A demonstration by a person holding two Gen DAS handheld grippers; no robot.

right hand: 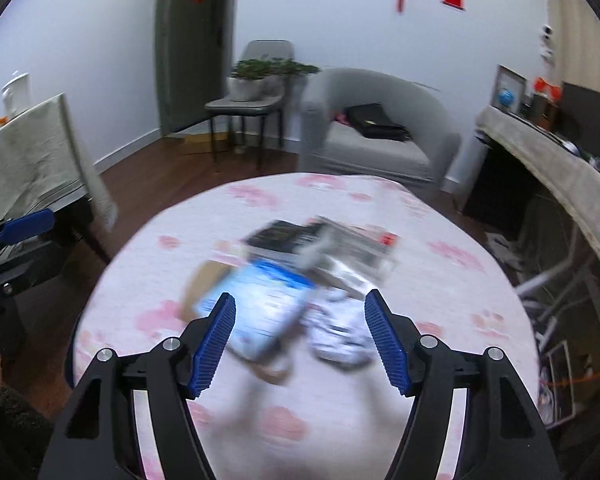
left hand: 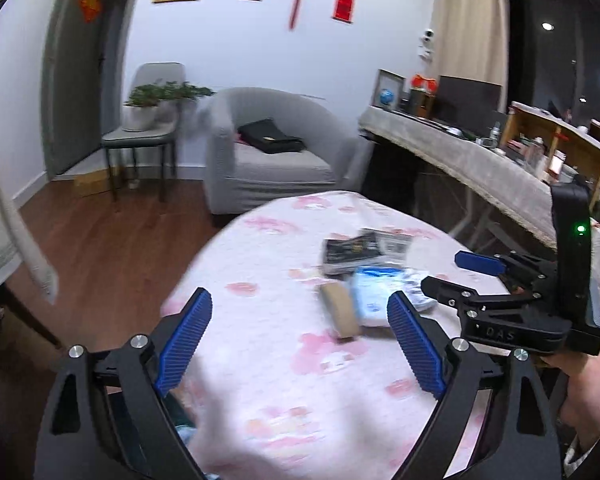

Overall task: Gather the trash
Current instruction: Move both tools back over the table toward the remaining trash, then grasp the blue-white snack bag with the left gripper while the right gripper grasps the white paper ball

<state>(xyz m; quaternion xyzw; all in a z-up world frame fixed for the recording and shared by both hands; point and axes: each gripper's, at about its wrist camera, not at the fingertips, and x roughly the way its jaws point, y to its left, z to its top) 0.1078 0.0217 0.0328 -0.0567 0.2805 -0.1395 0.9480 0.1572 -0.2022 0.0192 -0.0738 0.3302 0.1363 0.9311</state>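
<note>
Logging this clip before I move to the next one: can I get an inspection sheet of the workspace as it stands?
Surface: round table under a pink floral cloth.
Job's things: a loose pile near the middle, blurred by motion: blue-and-white packet, brown cardboard piece, dark printed wrapper, crumpled white wrapper.
Clutter: nothing seen on the table apart from the pile.
Grippers: left claw open, empty, above the table short of the pile; right claw open, empty, over the pile's near edge.
Cables: nothing seen.
Surroundings: grey armchair with a black bag, potted plant on a chair, long cluttered counter at right.
</note>
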